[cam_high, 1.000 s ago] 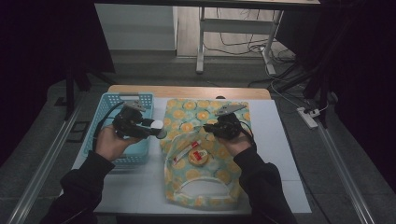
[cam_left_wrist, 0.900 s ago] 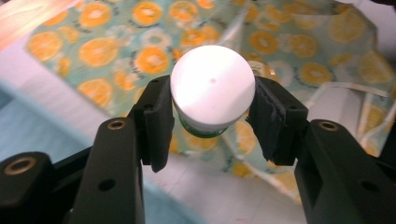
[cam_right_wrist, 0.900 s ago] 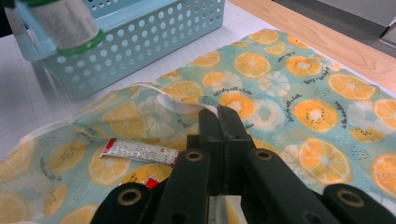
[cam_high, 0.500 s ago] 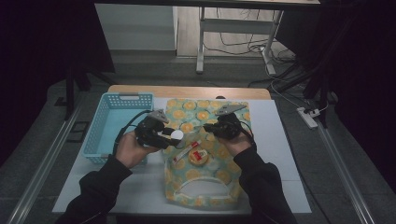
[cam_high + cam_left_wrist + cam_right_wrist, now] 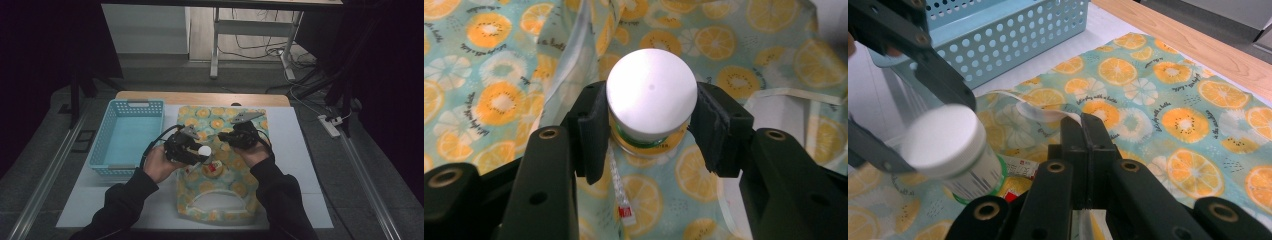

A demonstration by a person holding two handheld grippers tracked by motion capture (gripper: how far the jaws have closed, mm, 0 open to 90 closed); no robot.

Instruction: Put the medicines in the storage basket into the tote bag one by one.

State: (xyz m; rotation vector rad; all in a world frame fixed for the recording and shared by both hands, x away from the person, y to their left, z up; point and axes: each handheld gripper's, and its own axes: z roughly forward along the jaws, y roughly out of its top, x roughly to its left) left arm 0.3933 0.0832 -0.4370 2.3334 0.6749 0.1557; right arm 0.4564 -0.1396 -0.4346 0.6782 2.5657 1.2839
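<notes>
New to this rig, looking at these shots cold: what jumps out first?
The white-capped bottle clamped in the left gripper, held over the turquoise cloth bag printed with orange slices at the middle of the table. Next, the right gripper, jaws shut on the bag's pale edge and holding its mouth up beside the bottle. Then the light-blue perforated plastic basket at the left of the table.

Basket [image 5: 127, 135] left of cloth bag [image 5: 220, 200] on table [image 5: 300, 165], jar [image 5: 204, 150] above bag's middle
</notes>
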